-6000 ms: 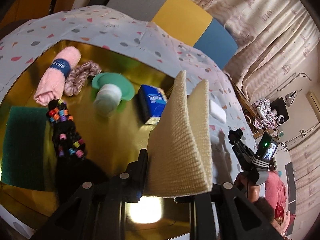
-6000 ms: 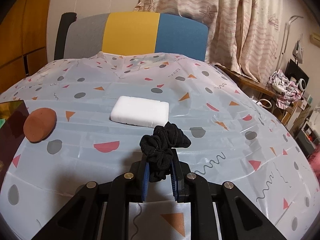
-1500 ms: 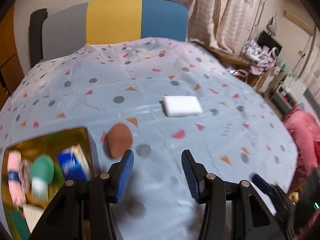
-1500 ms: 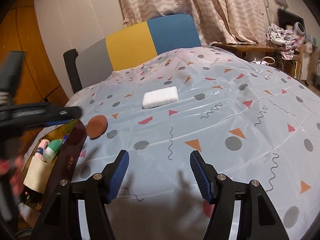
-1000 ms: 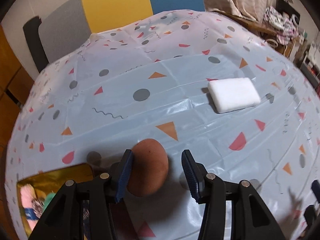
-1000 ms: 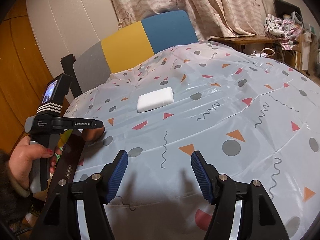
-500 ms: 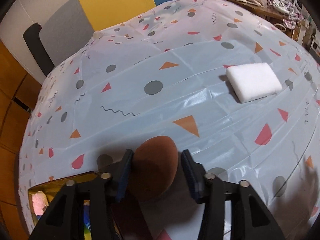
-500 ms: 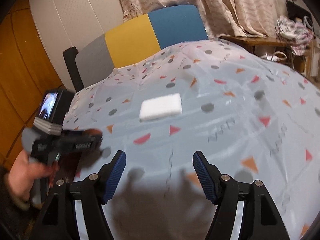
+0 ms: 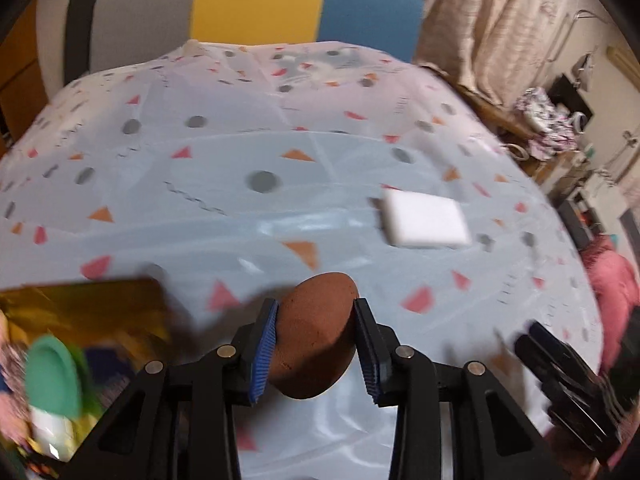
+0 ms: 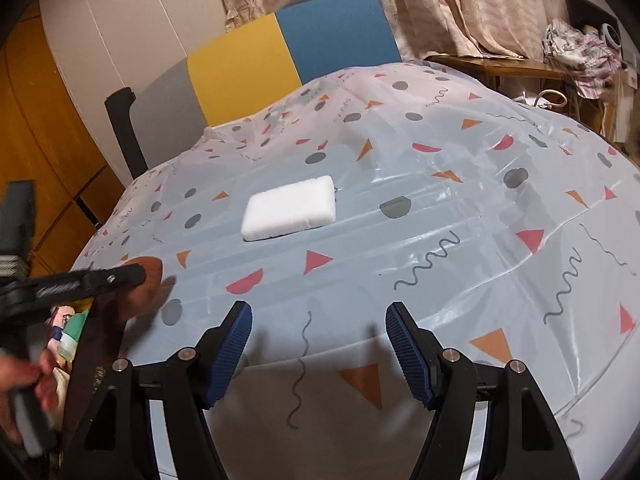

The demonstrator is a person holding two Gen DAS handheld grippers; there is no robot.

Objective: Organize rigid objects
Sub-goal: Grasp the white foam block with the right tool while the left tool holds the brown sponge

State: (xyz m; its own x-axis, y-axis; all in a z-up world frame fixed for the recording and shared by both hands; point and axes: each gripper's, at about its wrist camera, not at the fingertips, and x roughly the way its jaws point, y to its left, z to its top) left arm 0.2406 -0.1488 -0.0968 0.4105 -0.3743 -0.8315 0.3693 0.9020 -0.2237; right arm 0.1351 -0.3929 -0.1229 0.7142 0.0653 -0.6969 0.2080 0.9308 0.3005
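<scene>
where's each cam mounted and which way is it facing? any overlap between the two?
Left wrist: on the left gripper, looking down its fingers, which are closing on the brown egg-shaped piece, over the patterned tablecloth.
Right wrist: on the right gripper, fingers apart, nothing between; a hand at the left edge.
Shared: white block, brown piece, chair, each other's gripper.

The patterned plastic tablecloth (image 10: 460,248) is left bare towards its right edge; its middle is blocked only by the white rectangular sponge block (image 10: 289,213).
</scene>
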